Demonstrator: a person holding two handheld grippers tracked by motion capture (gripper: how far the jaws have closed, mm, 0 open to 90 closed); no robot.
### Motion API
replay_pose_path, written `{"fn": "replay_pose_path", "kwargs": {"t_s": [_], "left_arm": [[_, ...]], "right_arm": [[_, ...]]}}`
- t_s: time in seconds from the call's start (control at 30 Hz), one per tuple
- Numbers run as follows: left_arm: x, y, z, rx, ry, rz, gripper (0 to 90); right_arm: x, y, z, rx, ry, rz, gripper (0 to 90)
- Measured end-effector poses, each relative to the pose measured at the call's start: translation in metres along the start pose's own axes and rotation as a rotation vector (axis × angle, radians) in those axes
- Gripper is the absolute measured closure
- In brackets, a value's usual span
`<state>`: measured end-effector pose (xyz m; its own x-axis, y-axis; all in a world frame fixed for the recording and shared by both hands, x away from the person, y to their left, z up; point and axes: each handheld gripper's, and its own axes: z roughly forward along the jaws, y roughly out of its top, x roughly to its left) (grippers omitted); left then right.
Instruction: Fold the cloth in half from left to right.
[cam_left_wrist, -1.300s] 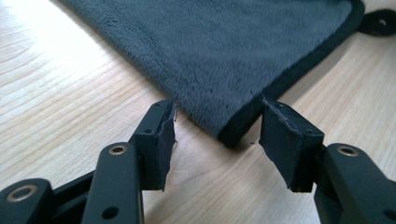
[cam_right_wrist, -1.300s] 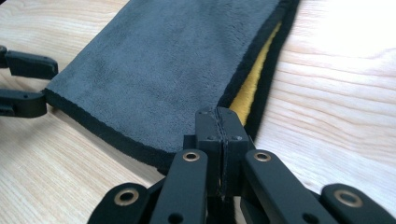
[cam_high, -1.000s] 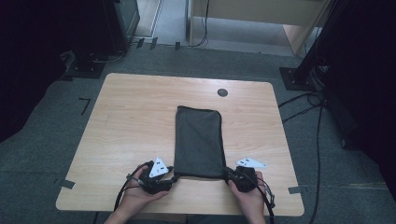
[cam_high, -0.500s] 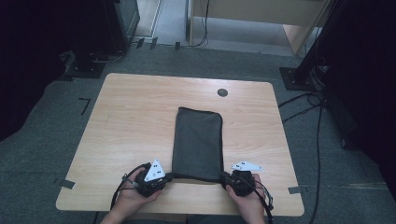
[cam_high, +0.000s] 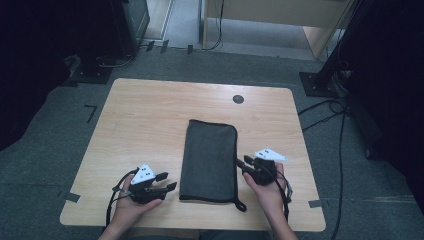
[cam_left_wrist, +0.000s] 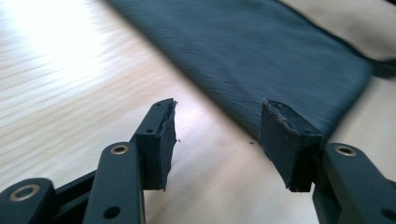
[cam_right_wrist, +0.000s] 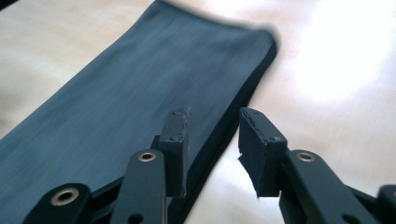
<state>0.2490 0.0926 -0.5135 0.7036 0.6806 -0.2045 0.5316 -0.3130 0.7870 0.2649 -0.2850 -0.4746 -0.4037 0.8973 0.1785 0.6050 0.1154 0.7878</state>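
- The left gripper (cam_high: 167, 182) is holding nothing; its fingers (cam_left_wrist: 159, 135) have just been opening wide over bare tabletop (cam_high: 145, 125).
- The folded dark cloth (cam_high: 210, 157) is lying just beyond those fingers.
- The right gripper (cam_high: 240, 162) is parting narrowly, empty, fingers (cam_right_wrist: 177, 140) straddling the cloth's edge.

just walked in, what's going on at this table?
A person is working a dark folded cloth on a wooden table with a handheld claw in each hand. The cloth lies flat as a long strip. Both claws have just been opening, with nothing between the jaws. The left claw sits on the table beside the cloth's near-left corner, apart from it. The right claw is at the cloth's right edge, jaws open over that edge.
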Motion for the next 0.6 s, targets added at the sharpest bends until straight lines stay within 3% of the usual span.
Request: {"fn": "replay_pose_path", "kwargs": {"t_s": [0.07,0.2,0.43,0.5,0.6], "left_arm": [[0.004,0.005,0.005,-0.006,0.032,-0.033,44.7],[0.015,0.017,0.014,-0.01,0.114,-0.066,44.0],[0.045,0.055,0.041,-0.039,0.192,-0.121,45.3],[0.054,0.069,0.052,-0.047,0.198,-0.138,45.5],[0.066,0.087,0.07,-0.049,0.223,-0.163,45.7]], "right_arm": [[-0.008,0.016,0.019,-0.014,-0.053,-0.018,60.4],[-0.028,0.04,0.058,-0.002,-0.108,0.005,57.4],[-0.059,0.065,0.11,0.022,-0.108,0.124,55.8],[-0.063,0.068,0.119,0.039,-0.098,0.132,55.1],[-0.064,0.067,0.132,0.08,-0.119,0.094,56.3]]}}
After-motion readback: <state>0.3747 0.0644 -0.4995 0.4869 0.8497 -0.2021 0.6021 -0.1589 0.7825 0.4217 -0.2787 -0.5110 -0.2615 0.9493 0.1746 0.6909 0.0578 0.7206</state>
